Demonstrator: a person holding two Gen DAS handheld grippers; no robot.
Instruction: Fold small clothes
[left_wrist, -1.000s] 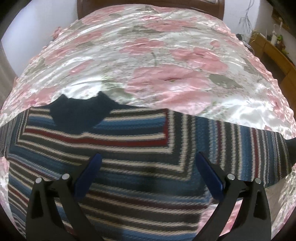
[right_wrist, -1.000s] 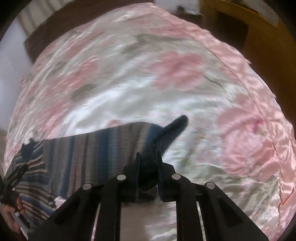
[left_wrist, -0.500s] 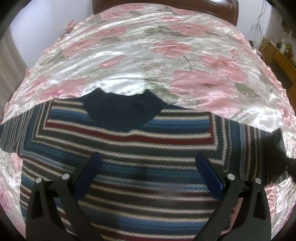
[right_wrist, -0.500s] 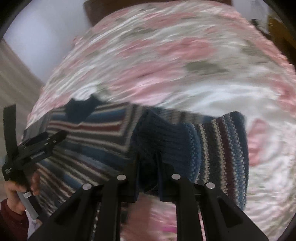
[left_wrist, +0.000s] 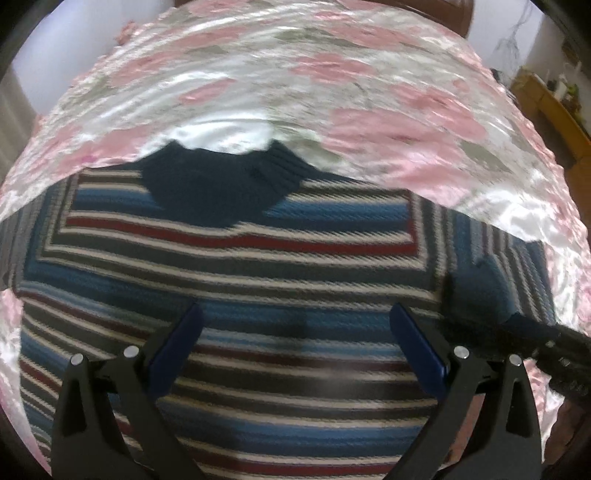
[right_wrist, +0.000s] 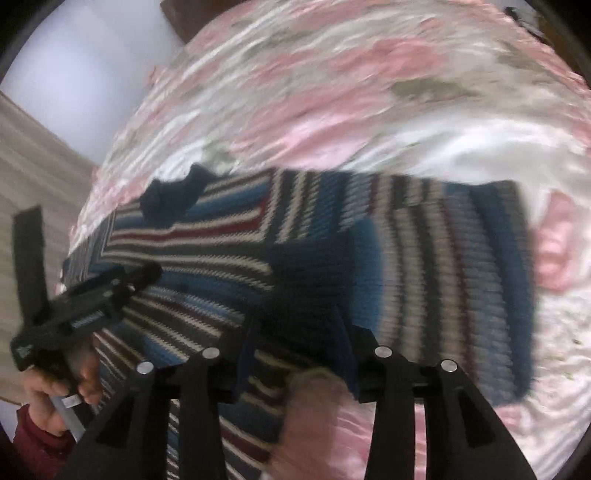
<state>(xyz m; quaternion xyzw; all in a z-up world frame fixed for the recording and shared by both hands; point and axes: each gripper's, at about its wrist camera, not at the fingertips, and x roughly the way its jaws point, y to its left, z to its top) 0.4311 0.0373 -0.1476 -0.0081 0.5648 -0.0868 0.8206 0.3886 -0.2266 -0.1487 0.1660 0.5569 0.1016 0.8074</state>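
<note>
A striped knit sweater (left_wrist: 280, 280) in blue, white, red and grey lies flat on the bed with its navy collar (left_wrist: 221, 184) at the far side. My left gripper (left_wrist: 295, 332) hovers open over the sweater's chest, nothing between its blue pads. In the right wrist view the right sleeve (right_wrist: 443, 273) is folded in across the body, and its navy cuff (right_wrist: 306, 284) lies just at the tips of my right gripper (right_wrist: 297, 343). That gripper's fingers stand apart, open around the cuff. The left gripper (right_wrist: 85, 295) shows there too, held by a hand (right_wrist: 55, 398).
A pink floral satin bedspread (left_wrist: 369, 92) covers the bed. A dark wooden headboard (right_wrist: 177, 14) stands at the far end. Wooden furniture (left_wrist: 554, 103) lines the right wall, and a pale floor (right_wrist: 29, 155) lies to the left of the bed.
My right gripper carried the sleeve cuff leftward over the sweater's body, then its fingers parted and let go. The left gripper stayed open and shifted slightly over the chest.
</note>
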